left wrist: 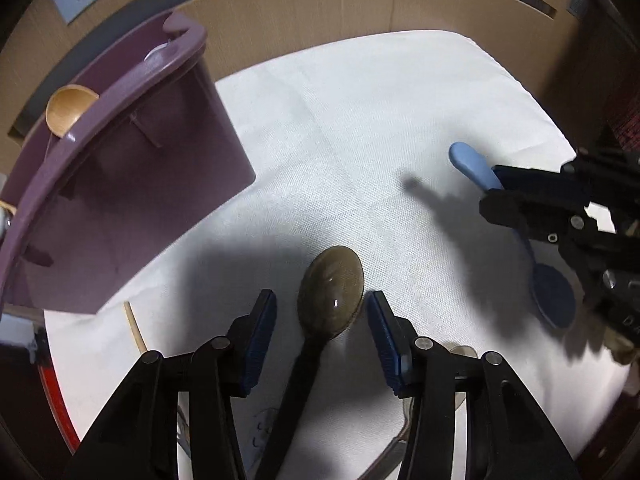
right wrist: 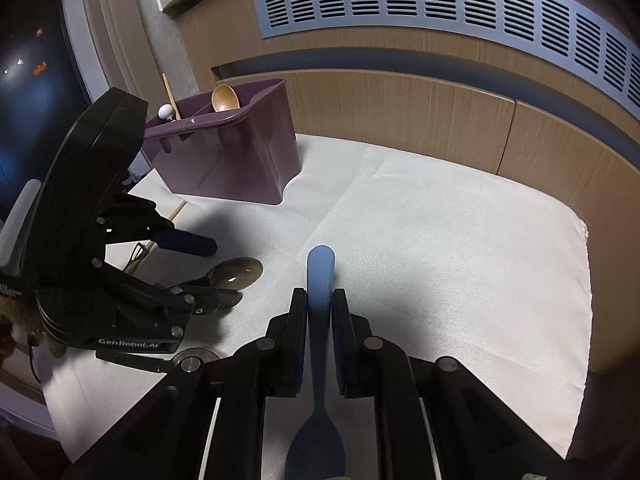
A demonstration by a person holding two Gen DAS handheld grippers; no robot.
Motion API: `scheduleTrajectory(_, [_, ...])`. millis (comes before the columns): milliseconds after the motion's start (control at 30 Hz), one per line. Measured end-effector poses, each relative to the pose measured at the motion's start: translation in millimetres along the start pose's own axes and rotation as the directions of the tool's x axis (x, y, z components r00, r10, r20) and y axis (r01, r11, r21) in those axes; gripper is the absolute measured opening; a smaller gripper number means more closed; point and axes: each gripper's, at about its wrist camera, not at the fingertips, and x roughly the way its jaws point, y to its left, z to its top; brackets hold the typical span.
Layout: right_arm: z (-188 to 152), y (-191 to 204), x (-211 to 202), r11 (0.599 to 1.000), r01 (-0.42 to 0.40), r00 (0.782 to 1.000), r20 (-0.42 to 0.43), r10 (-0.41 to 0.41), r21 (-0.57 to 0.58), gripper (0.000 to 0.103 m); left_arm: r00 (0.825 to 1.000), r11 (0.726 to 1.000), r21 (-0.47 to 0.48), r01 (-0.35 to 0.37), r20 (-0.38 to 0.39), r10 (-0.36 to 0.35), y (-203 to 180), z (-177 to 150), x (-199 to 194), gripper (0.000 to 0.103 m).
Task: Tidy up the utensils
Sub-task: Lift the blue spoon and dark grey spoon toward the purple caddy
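The one clear marking is the brand "GenRobot.AI", printed in pale letters on the black body of the left gripper point(right wrist: 224, 272), low on the left of the right wrist view. Partial pale letters sit at that body's far left edge and on the right gripper point(left wrist: 494, 190), too cut off to read.

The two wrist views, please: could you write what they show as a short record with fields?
surface: white cloth
container: purple bin, upright at the cloth's far left corner
in bin: wooden spoon, thin wooden stick, white-knobbed utensil
left gripper: open, fingers on either side of the dark spoon lying on the cloth
right gripper: shut on the blue spoon, handle pointing forward, bowl toward the camera
also on cloth: wooden stick near the bin
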Motion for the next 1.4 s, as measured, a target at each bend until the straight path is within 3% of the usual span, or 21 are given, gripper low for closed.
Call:
scheduleTrajectory(167, [-1.4, -2.6, 1.9, 1.0, 0.003, 1.0, 0.003, -0.003, 0.02, 0.011, 0.999, 0.998, -0.05, 0.042, 0.013, -0.041, 5.2, 2.8, 1.1, 0.036])
scheduleTrajectory(267, [-3.5, -1.1, -0.7, 1.0, 0.003, 1.0, 0.001, -0.003, 0.023, 0.011, 0.998, 0.996, -0.08, 0.046, 0.051, -0.042, 5.8, -2.0, -1.8, 0.035])
scheduleTrajectory(367, [-5.4, 4.2, -5.7, 1.0, 0.0, 1.0, 0.003, 0.0, 0.022, 0.011, 0.992, 0.986, -0.149, 0.075, 0.115, -0.058, 11.8, -28.4, -19.8, 0.035])
scheduleTrajectory(467, [-7.5, 14.0, -11.9, 1.0, -0.016, 1.0, 0.013, 0.016, 0.004, 0.011, 0.972, 0.955, -0.263, 0.136, 0.22, -0.077, 28.8, -59.6, -45.3, 0.035])
scheduleTrajectory(533, [-6.8, 22.9, -12.3, 1.0, -0.021, 1.0, 0.012, 0.021, -0.013, 0.011, 0.95, 0.935, -0.322, 0.149, 0.309, -0.045, 37.0, -81.8, -67.5, 0.035])
scheduleTrajectory(700, [0.9, 49.2, -16.6, 0.998, -0.052, 0.998, 0.028, 0.053, -0.046, 0.011, 0.908, 0.921, -0.362, 0.14, 0.418, 0.026, 39.6, -115.9, -103.9, 0.035])
scheduleTrajectory(1100, [15.7, 92.9, -35.0, 0.991, -0.04, 0.996, 0.076, 0.05, -0.126, 0.011, 0.846, 0.915, -0.369, 0.162, 0.529, 0.064, 40.4, -145.2, -146.7, 0.035])
scheduleTrajectory(1400, [21.3, 104.3, -45.7, 0.984, -0.048, 0.99, 0.122, 0.069, -0.172, 0.011, 0.827, 0.913, -0.372, 0.167, 0.557, 0.076, 43.1, -147.7, -163.8, 0.033])
